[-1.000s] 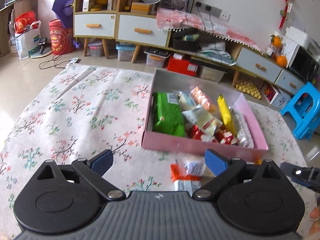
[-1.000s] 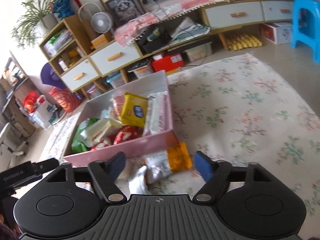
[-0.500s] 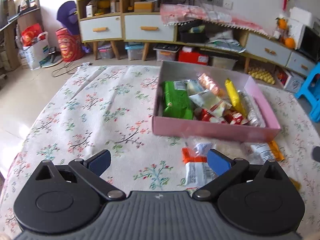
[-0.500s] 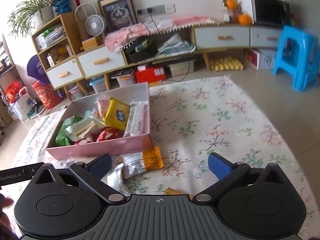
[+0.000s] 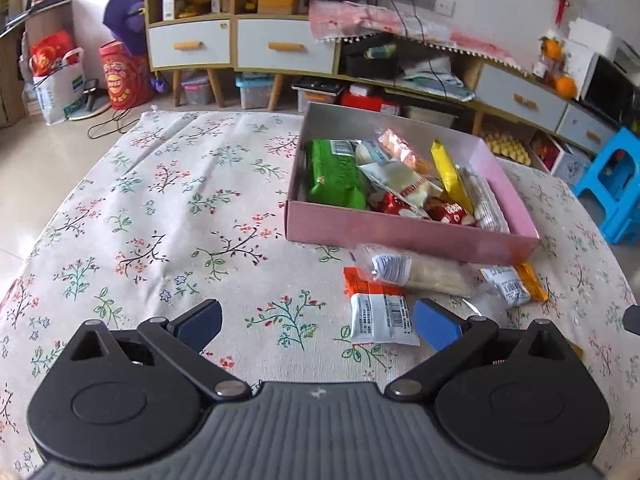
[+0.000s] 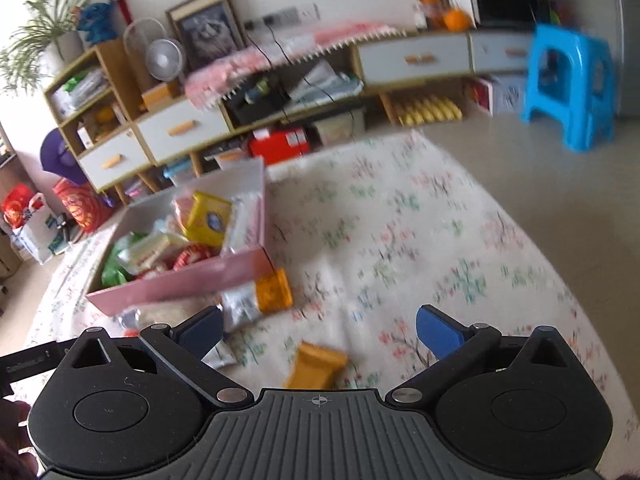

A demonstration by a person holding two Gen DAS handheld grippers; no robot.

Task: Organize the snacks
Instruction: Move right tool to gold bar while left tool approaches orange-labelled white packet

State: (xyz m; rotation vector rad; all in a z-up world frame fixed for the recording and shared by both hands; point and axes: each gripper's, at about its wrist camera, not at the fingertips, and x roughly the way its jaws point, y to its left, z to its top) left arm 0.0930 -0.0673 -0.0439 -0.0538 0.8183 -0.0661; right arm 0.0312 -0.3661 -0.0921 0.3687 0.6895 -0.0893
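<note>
Two grippers are in my views, and both stand with their fingers spread wide, nothing between them. My left gripper (image 5: 316, 322) hangs over the floral cloth (image 5: 160, 208). From it the pink box (image 5: 400, 230) sits at about one o'clock, packed with snacks: a green packet (image 5: 336, 176) along its left side, a yellow packet (image 5: 446, 174) standing on edge toward the right, red wrappers (image 5: 448, 212) against the near wall. Outside the box, just beside that near wall, lie three loose snacks: a clear-wrapped pale bar (image 5: 416, 272), an orange-and-white packet (image 5: 376, 308) partly under it, and a smaller packet with an orange end (image 5: 516, 286) at about two o'clock.

My right gripper (image 6: 318, 330) view is blurred. There the pink box (image 6: 180, 284) lies at ten o'clock, a silver packet with an orange end (image 6: 260, 300) just beyond my left finger, and an orange snack (image 6: 316, 366) rests on the cloth close under the open fingers, near twelve o'clock.
</note>
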